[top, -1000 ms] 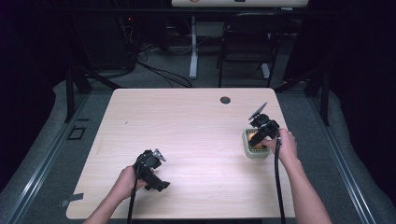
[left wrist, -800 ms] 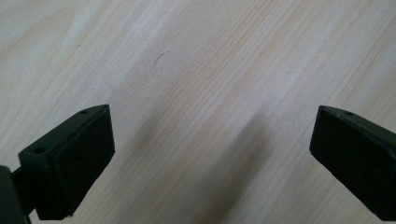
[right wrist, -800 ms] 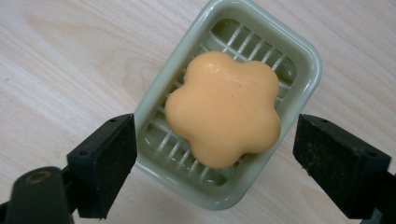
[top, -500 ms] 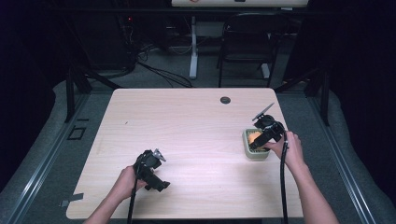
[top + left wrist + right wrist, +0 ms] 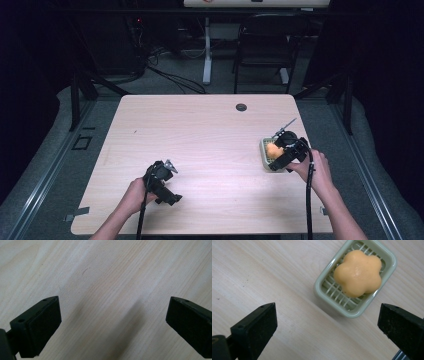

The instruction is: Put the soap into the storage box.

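Both grippers are being held wide open and empty: the right gripper (image 5: 325,322) is hovering above the soap (image 5: 357,272) lying in its green dish (image 5: 323,281), the left gripper (image 5: 113,322) over bare table (image 5: 200,130). Judging by this, the right jaws should be lowered astride the soap, clear of the dish rim.

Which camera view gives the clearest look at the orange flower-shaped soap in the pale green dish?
The right gripper view: the orange flower-shaped soap lies unobstructed in the pale green slatted dish. The high view shows a small orange patch beside the right gripper. The left gripper view shows bare tabletop.
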Demonstrator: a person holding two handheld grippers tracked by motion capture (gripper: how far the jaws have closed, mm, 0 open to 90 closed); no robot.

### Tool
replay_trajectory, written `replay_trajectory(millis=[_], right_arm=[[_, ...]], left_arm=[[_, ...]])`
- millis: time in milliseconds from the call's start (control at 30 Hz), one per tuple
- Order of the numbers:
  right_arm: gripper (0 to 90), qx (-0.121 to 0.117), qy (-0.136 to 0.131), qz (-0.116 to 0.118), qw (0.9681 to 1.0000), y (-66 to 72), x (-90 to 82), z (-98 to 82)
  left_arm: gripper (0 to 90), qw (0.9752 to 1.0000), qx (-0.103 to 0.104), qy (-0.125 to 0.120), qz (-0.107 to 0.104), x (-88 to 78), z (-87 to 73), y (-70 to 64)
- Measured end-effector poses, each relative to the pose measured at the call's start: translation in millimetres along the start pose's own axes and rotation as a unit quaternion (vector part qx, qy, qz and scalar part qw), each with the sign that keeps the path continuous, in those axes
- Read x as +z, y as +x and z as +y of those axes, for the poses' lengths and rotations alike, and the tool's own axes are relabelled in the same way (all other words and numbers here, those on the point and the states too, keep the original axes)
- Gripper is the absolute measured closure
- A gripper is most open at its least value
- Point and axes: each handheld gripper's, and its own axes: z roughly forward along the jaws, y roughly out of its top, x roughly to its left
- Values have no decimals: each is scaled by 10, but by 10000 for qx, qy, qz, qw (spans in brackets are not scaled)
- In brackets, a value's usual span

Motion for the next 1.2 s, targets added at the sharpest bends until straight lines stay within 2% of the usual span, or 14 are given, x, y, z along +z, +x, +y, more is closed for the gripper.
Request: replay_trajectory(millis=[133, 233, 333, 433, 567, 633, 667, 900, 1067, 1200], right_arm=[[20, -35, -60, -64, 10000, 85, -43, -85], [15, -20, -142, 26, 9999, 138, -62, -152], [0, -127, -59, -10, 9999, 160, -92, -205], [0, -79, -118, -17, 9999, 207, -97, -271], [0, -164, -60, -86, 9998, 254, -112, -359], [0, -93, -152, -35, 9998, 286, -92, -410], [0, -177, -11, -92, 9998, 281, -105, -421], [0, -117, -35, -32, 9999, 344, -59, -586], [0, -178, 61, -74, 9998, 378, -63, -685], [0, -124, -3, -76, 9999, 416, -46, -781]], left_arm=[[0, 10000, 0, 0, 1, 1, 0, 1], [0, 10000, 8, 4, 5, 1, 1, 0], [0, 10000, 0, 0, 4, 1, 1, -1], [0, 10000, 6, 6, 10, 2, 2, 0], [0, 10000, 7, 7, 8, 3, 2, 0], [0, 10000, 11, 10, 8, 3, 3, -3], [0, 10000, 15, 12, 7, 3, 3, -3], [0, 10000, 8, -2, 26, 1, 3, -2], [0, 10000, 21, 1, 37, 2, 4, -2], [0, 10000, 26, 5, 35, 5, 4, -3]])
